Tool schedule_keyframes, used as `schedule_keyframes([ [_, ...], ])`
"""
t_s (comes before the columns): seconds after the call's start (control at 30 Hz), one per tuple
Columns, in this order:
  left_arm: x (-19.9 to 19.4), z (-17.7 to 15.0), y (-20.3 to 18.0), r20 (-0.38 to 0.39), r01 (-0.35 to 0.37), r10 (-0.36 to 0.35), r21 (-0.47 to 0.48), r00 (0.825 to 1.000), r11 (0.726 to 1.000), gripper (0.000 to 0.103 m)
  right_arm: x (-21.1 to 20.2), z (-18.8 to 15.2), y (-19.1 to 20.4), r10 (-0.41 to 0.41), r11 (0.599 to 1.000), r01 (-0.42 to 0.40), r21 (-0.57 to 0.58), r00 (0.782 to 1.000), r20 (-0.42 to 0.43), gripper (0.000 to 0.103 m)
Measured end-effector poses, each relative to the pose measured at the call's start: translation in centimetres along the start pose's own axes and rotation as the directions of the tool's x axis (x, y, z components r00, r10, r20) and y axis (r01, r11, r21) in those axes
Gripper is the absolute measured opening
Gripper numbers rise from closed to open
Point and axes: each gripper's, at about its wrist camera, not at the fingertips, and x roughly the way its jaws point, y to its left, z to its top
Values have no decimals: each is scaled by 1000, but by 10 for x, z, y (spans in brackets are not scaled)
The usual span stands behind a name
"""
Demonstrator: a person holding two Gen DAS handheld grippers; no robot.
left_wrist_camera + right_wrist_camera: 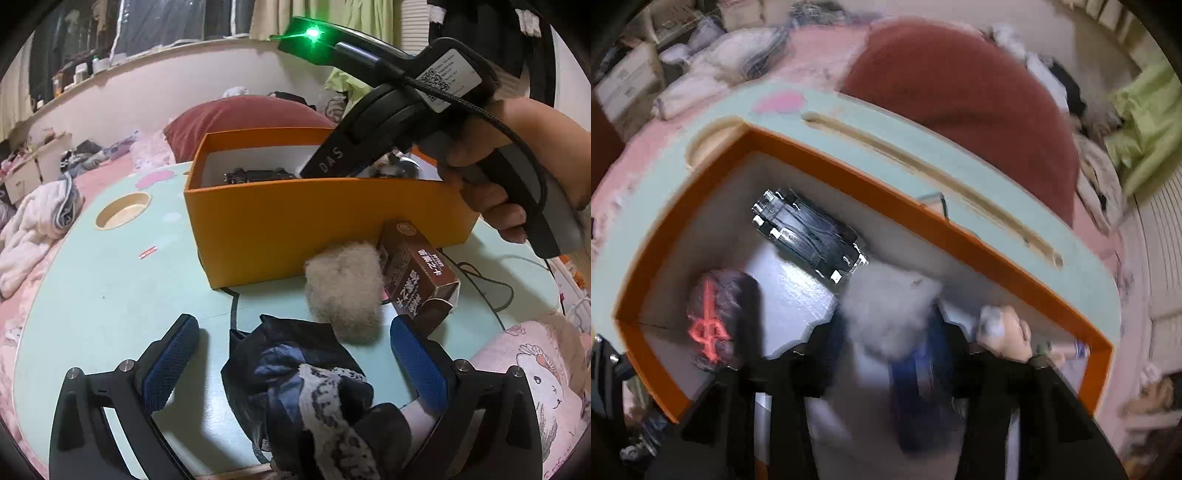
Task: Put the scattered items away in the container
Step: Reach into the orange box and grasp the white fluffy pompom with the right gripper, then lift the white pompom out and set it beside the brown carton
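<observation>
Orange box | left fingers spread over dark cloth | right fingers grasping grey fluff

The right wrist view is smeared with motion blur. There the right hand-held gripper reaches over the orange box, and a pale fuzzy thing sits between its fingers, too blurred to tell whether they press on it. In the left wrist view the box's near wall hides most of a dark object inside, and the dark cloth bundle at the bench's near edge is cut off by the picture's bottom edge.
</observation>
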Motion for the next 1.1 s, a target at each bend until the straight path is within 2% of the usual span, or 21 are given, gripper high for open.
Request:
schedule_keyframes([
  [0.13,-1,0,0,0,0,0,1,1000,1000,103,-23,-2,-6,20,999,-22,27,996,92,37],
  [0.2,-3,-1,0,1,0,0,1,1000,1000,103,-45,-10,-11,69,996,-77,36,980,186,37],
  [0.23,-2,0,1,0,0,0,1,1000,1000,103,-56,-15,-13,96,993,-108,42,969,226,37],
  [0.27,-4,-1,0,0,-1,1,1,1000,1000,103,-72,-24,-15,141,986,-161,51,949,280,37],
  [0.37,-7,-2,-2,0,-4,4,3,1000,1000,103,-102,-52,-14,241,960,-276,45,898,367,37],
  [0.5,-8,-2,-2,-1,-4,4,4,1000,1000,103,-123,-107,-12,315,928,-369,46,846,430,37],
  [0.57,-8,-2,-2,-2,-4,4,4,1000,1000,103,-119,-132,-14,356,906,-419,54,826,437,37],
  [0.63,-8,-1,-2,-2,-4,4,4,1000,1000,103,-109,-145,-11,387,898,-438,32,823,416,37],
  [0.73,-9,-1,-2,-3,-6,6,5,1000,1000,103,-85,-154,-4,331,926,-374,53,871,364,37],
  [0.8,-9,-1,-2,-3,-6,6,5,1000,1000,103,-66,-152,-9,323,920,-379,99,877,355,38],
  [0.83,-11,-2,-2,-3,-5,5,4,1000,1000,103,-60,-151,-13,318,914,-386,124,872,373,39],
  [0.9,-9,-1,-2,-3,-6,6,5,1000,1000,103,-56,-153,-21,324,883,-438,168,828,457,41],
  [0.97,-9,0,-1,-2,-4,4,4,1000,1000,103,-57,-157,-30,339,855,-481,196,803,490,45],
  [1.03,-10,-1,-3,-2,-3,3,3,1000,1000,103,-63,-164,-32,332,852,-485,200,794,509,67],
  [1.1,-8,2,1,-3,-4,4,3,1000,1000,103,-70,-179,-34,306,865,-463,194,794,526,70],
])
